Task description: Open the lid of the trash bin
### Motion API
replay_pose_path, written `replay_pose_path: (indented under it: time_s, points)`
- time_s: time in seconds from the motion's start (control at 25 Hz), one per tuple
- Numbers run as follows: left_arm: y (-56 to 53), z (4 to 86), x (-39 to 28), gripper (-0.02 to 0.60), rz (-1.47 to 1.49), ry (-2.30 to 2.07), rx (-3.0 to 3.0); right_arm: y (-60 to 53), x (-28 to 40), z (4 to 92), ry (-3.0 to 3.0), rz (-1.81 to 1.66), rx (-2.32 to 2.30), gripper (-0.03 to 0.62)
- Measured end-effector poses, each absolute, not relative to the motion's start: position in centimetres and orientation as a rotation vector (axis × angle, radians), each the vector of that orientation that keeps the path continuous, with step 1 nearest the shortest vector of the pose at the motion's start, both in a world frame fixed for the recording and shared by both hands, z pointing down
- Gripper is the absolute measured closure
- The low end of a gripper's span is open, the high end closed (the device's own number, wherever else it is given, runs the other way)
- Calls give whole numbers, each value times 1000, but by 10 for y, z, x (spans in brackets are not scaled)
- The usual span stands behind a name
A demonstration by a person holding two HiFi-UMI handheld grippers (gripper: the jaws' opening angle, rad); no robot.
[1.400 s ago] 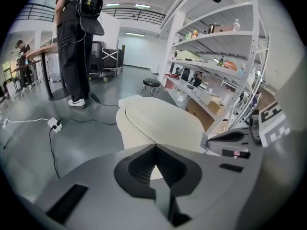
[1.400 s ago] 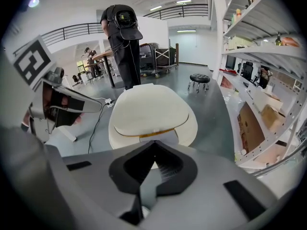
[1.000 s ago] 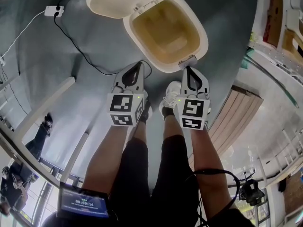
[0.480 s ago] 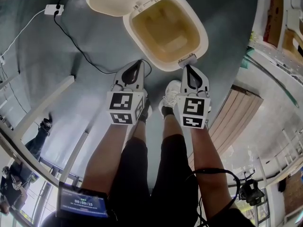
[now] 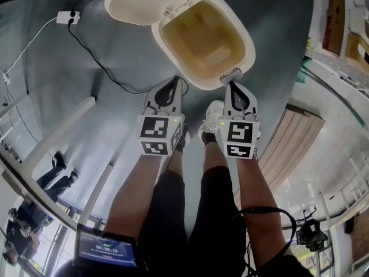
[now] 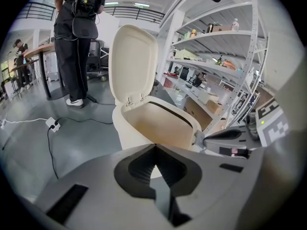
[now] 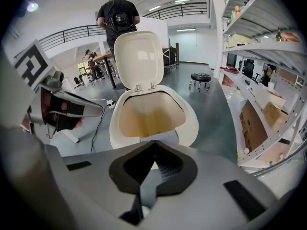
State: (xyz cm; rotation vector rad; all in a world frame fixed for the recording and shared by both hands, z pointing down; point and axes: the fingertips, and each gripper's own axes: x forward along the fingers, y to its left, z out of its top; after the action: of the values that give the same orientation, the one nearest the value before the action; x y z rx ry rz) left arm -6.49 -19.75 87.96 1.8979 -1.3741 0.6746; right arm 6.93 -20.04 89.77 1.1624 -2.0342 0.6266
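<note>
Showing the trash bin (image 5: 248, 44) with lid (image 5: 151, 0) swung up behind it; left gripper (image 5: 174, 81) and right gripper (image 5: 230, 84) are held at its front rim, fingers (image 6: 136, 169) clenched empty. Withdrawal straight back is advised.

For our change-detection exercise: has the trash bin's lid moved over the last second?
No. The lid stays swung fully open, at the same angle to the trash bin as before.

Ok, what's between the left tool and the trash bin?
Nothing: in the left gripper view the wall of the trash bin shows straight past the tips of the left tool.
</note>
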Motion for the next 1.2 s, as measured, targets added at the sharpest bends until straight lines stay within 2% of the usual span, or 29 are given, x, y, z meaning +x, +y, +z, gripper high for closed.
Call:
replay_pose_path:
  time_s: [1.2]
  points:
    - [-206, 846, -67, 584, 666, -1376, 1930, -208, 75, 874, -1989, 677, 1204, 597]
